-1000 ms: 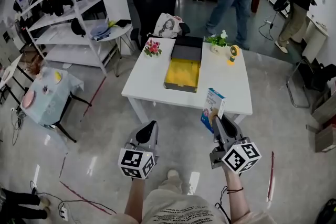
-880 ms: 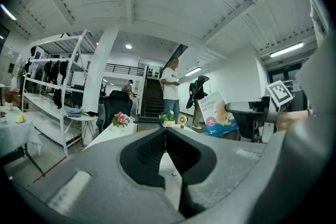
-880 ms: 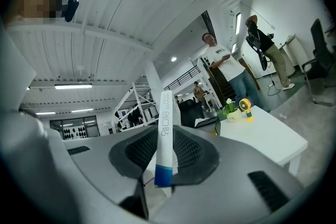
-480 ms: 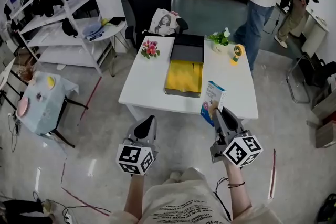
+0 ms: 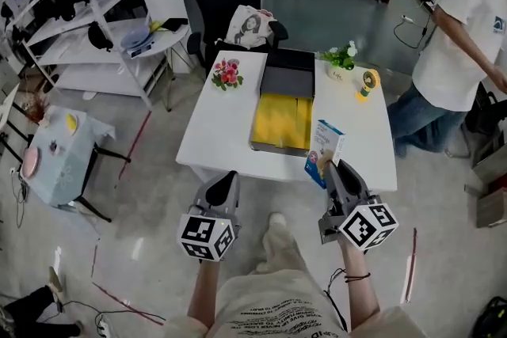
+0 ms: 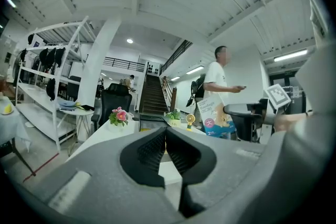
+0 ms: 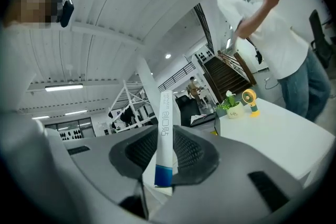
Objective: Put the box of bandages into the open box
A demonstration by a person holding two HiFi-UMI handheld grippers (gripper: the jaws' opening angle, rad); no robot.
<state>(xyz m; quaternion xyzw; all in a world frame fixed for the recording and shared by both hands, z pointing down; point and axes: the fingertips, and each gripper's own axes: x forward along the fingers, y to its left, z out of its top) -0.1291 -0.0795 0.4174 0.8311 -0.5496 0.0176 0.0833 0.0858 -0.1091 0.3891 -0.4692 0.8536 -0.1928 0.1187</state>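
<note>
Right gripper [image 5: 331,170] is clamping one box of bandages [image 5: 325,150] upright between its two jaws, holding it at the near edge of the single white table [image 5: 218,123], near the one open box [image 5: 281,121]. Left gripper [image 5: 226,184] is hanging empty, jaws closed together. Two flower pots [image 5: 228,75] are sitting further back.

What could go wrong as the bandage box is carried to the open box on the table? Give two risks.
The right gripper pinches the bandage box only near its lower end, so it might tilt or slip. A bystander stands close beside the table, near the open box, and might get bumped.
</note>
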